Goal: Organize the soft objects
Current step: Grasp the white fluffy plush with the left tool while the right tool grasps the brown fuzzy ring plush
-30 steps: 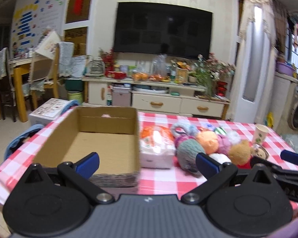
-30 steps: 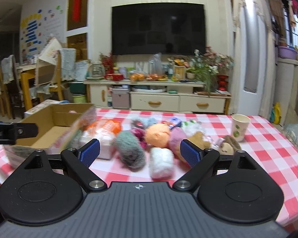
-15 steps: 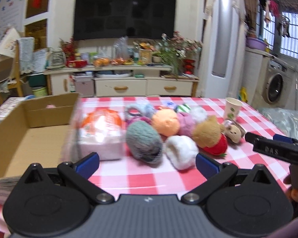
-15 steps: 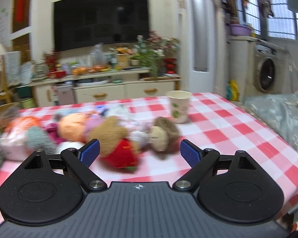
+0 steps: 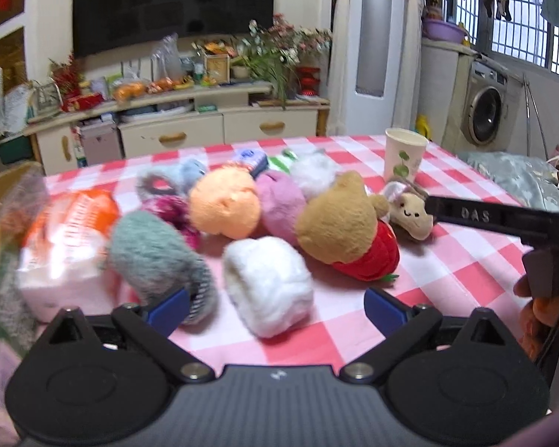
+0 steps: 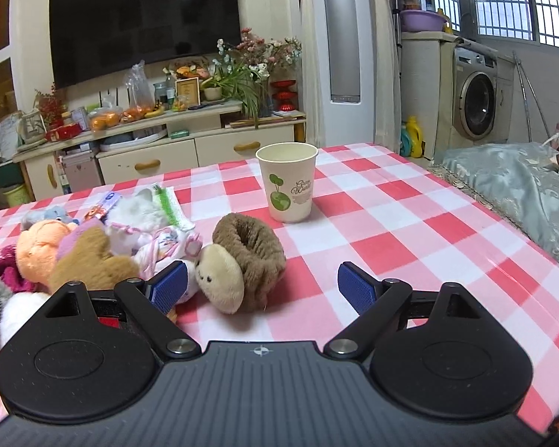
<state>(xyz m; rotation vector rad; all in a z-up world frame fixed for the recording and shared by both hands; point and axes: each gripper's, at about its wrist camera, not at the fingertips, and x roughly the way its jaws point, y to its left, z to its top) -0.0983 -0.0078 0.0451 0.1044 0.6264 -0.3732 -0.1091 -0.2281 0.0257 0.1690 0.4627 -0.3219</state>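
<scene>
A heap of soft toys lies on the red-checked tablecloth (image 5: 447,260). In the left wrist view I see a white fluffy roll (image 5: 268,285), a grey-green one (image 5: 156,257), an orange plush (image 5: 223,205), a pink one (image 5: 279,205) and a brown bear with a red base (image 5: 339,219). My left gripper (image 5: 275,303) is open, just short of the white roll. My right gripper (image 6: 262,287) is open around a small brown plush with a beige face (image 6: 242,260), which also shows in the left wrist view (image 5: 410,212).
A paper cup (image 6: 289,182) stands behind the brown plush. A pack of tissues (image 5: 63,246) lies left of the heap, with the blurred cardboard box edge (image 5: 3,201) beyond it. A grey-green covered sofa (image 6: 521,186) flanks the table's right side.
Both grippers have swung right, away from the cardboard box, and moved closer to the toys. The right gripper now frames the small brown plush. Both stay open.
</scene>
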